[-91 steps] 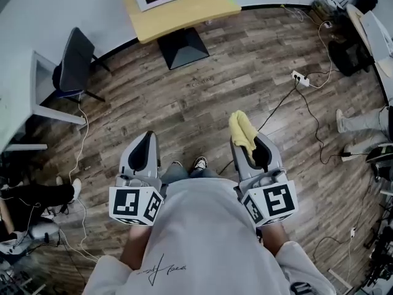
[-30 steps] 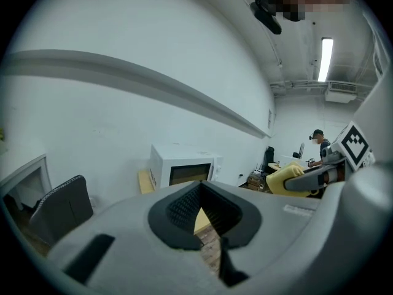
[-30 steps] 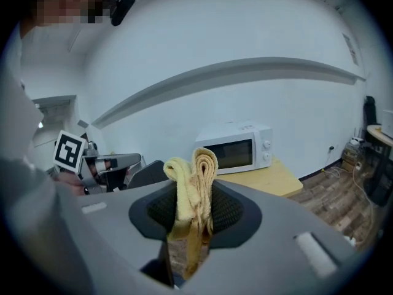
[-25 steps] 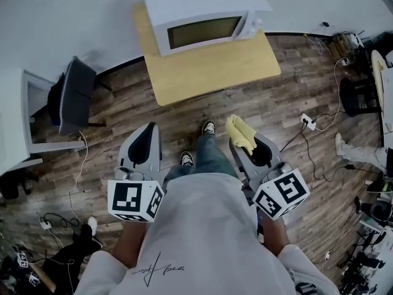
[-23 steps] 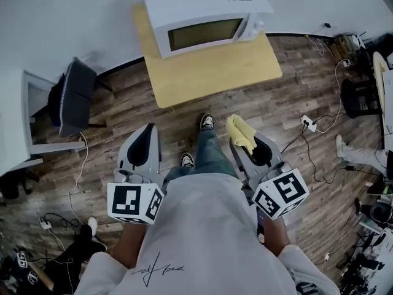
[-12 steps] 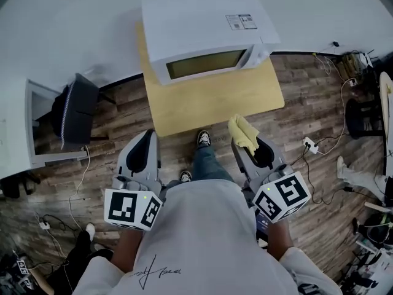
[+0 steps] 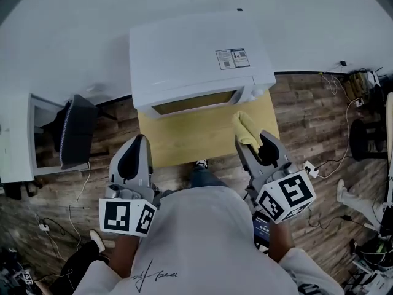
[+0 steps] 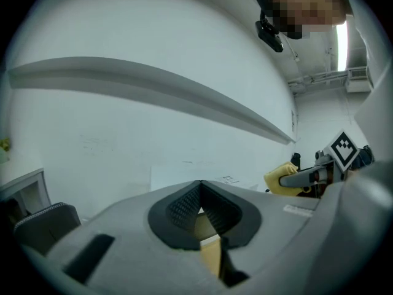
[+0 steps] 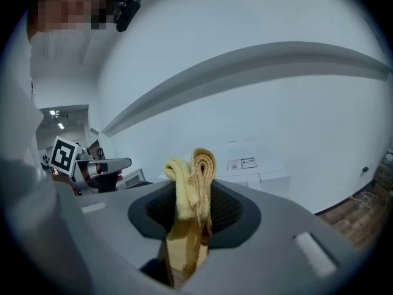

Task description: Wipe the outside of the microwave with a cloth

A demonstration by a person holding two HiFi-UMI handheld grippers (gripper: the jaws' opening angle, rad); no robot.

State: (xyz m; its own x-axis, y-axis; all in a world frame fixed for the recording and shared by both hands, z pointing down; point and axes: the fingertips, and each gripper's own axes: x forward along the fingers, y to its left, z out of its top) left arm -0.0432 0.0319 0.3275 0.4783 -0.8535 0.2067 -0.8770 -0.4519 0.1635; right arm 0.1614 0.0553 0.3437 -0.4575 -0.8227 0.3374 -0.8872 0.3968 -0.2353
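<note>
Right gripper (image 9: 191,220), jaws clamped on a folded yellow cloth (image 9: 195,174). The cloth stands upright between them, its rolled top rising above the jaw tips. Ahead and slightly right is a white microwave (image 9: 270,180) with a label (image 9: 242,163) on top. To the left is the left gripper (image 9: 107,165) with its marker cube (image 9: 65,155).

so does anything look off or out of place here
Nothing stands out. The microwave sits closed and upright on the yellow table, and the yellow cloth is clamped, folded, in the right gripper.
</note>
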